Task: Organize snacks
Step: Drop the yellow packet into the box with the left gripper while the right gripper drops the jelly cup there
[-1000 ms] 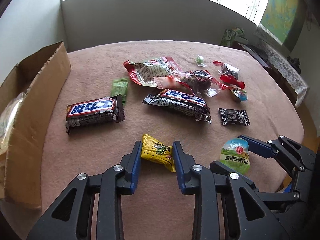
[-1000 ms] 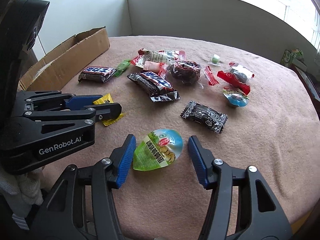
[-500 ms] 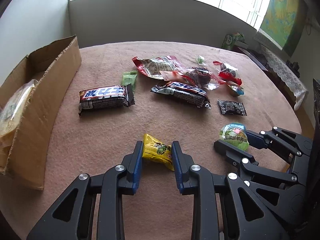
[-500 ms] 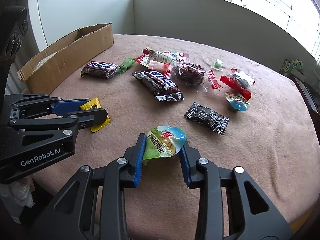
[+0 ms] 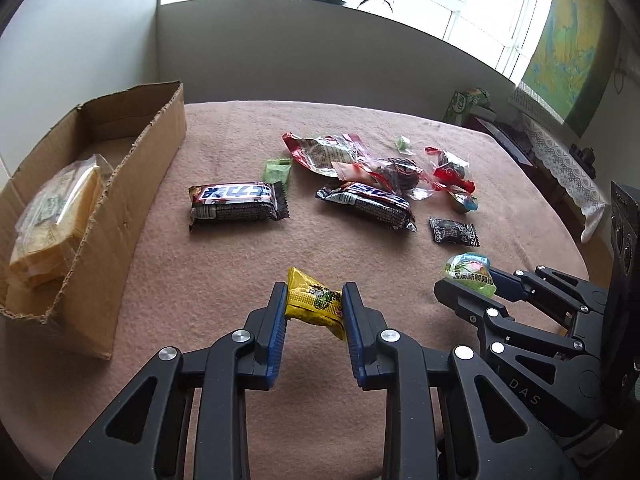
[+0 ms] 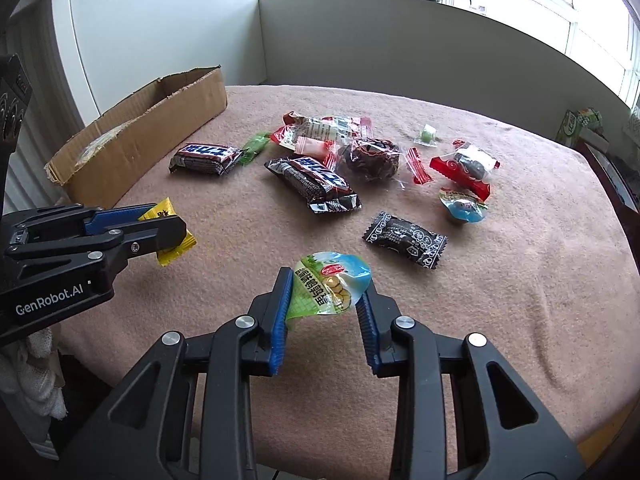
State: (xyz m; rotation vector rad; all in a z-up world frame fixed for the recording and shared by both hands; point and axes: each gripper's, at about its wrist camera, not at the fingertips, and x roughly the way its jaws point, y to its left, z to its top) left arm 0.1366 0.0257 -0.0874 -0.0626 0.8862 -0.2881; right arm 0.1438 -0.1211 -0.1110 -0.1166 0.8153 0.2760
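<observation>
So the yellow snack packet [image 5: 316, 304] is pinched between the blue pads of the left gripper [image 5: 315, 306], lifted just off the table [image 5: 208, 288] near its front edge. The right gripper [image 6: 325, 294] has just been closing and now clamps the green-lidded quail egg cup [image 6: 330, 286], also low over the front of the table. Further back there are two Snickers bars [image 5: 236, 202], one black candy wrapper [image 5: 453, 232], one small green packet [image 5: 277, 170] and a jumble of red-and-clear wrappers [image 5: 360, 160]. One cardboard box [image 5: 132, 184] sits at the left edge with a bag of yellow wafers [image 5: 52, 216] inside.
</observation>
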